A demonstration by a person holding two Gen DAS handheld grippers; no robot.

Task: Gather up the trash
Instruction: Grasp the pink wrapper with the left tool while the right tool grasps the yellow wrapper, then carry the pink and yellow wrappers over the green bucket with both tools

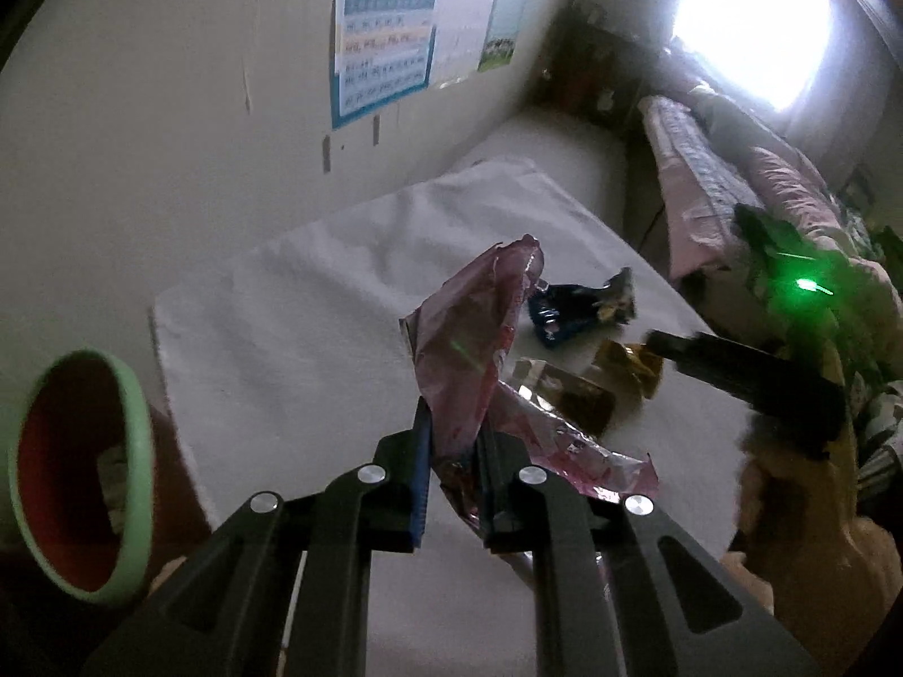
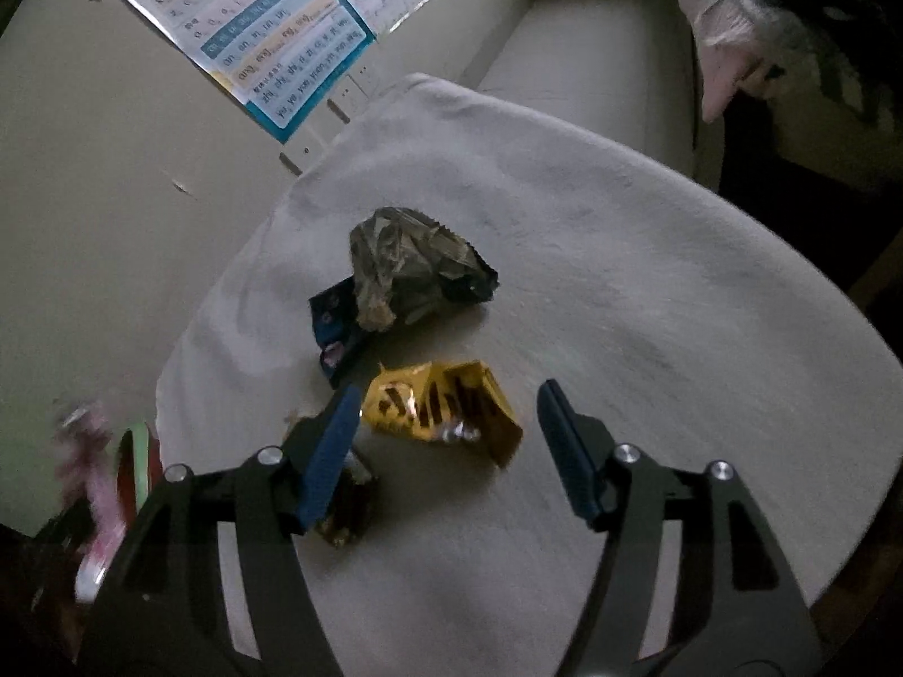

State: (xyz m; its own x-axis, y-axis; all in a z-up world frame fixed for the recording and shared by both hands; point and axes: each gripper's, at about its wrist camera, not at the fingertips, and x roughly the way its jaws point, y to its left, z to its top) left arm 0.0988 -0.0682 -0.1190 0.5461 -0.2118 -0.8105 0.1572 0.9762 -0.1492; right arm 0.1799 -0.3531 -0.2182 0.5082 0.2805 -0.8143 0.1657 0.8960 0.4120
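My left gripper [image 1: 454, 412] is shut on a crumpled pink wrapper [image 1: 474, 310], held up above the white cloth [image 1: 316, 310]. A bin with a green rim [image 1: 135, 451] and red inside stands low at the left. In the right wrist view the same pink wrapper [image 2: 93, 468] shows as a blur beside the bin [image 2: 132, 468]. My right gripper [image 2: 448, 386] is open just over a yellow wrapper [image 2: 446, 412], its blue pads [image 2: 333, 451] either side without touching it. A dark blue crumpled wrapper [image 2: 406, 271] lies further off. A small brown wrapper [image 2: 347, 513] lies under the left finger.
The white cloth [image 2: 621, 310] covers a table that stands against a wall with posters [image 2: 271, 39]. A bed with pink bedding [image 1: 733, 186] runs along the right under a bright window [image 1: 750, 17]. A hand [image 1: 801, 508] holds the right gripper [image 1: 677, 347].
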